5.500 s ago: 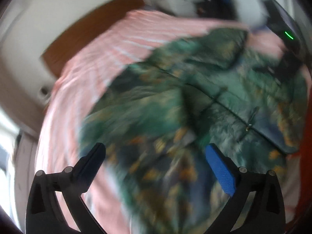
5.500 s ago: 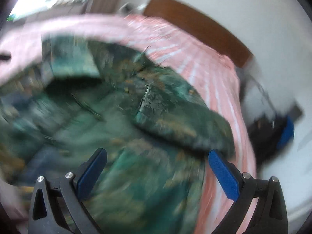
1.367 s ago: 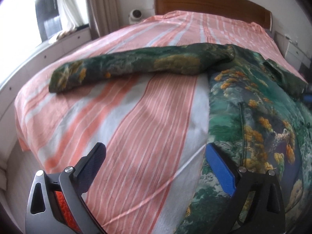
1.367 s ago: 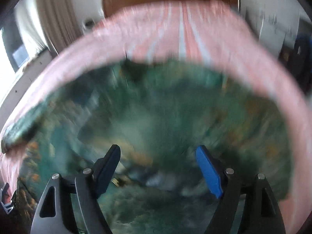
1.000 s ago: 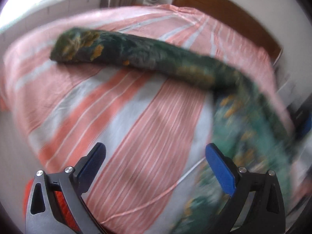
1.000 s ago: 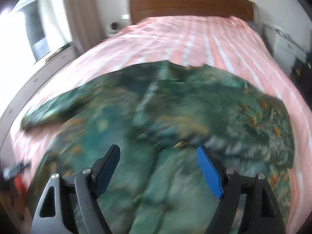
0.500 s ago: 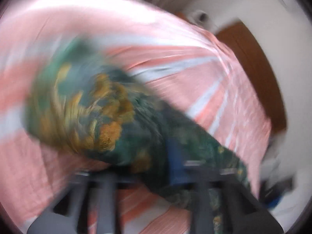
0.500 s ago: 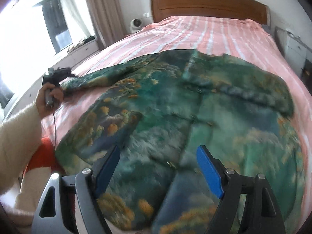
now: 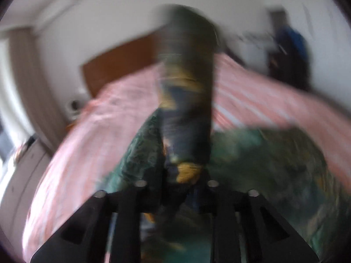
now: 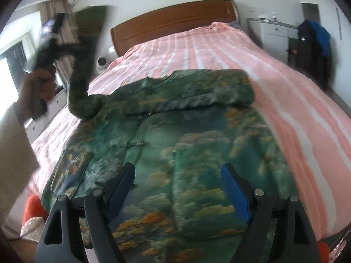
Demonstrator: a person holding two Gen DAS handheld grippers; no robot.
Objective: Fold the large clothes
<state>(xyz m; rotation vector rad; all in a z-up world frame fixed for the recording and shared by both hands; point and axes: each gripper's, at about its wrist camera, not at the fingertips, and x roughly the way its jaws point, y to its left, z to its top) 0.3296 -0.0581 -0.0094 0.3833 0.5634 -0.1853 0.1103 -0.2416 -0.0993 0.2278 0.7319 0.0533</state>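
So the big green jacket with the painted cloud-and-tree print (image 10: 197, 144) is lying spread flat on the pink striped bedspread (image 10: 296, 92), and the person is lifting its long left sleeve (image 10: 81, 83) up off the bed. The left gripper (image 9: 182, 175) is pinching the cuff, though its jaws are easing apart a bit. The right gripper (image 10: 177, 188) is hovering wide open over the hem, holding nothing. Looks like the sleeve-fold step; next it probably needs laying across the chest.

A home bedroom: bed (image 10: 274, 70) with pink striped cover, wooden headboard (image 10: 173, 22), curtains (image 10: 47, 11), white dresser (image 10: 274, 30).
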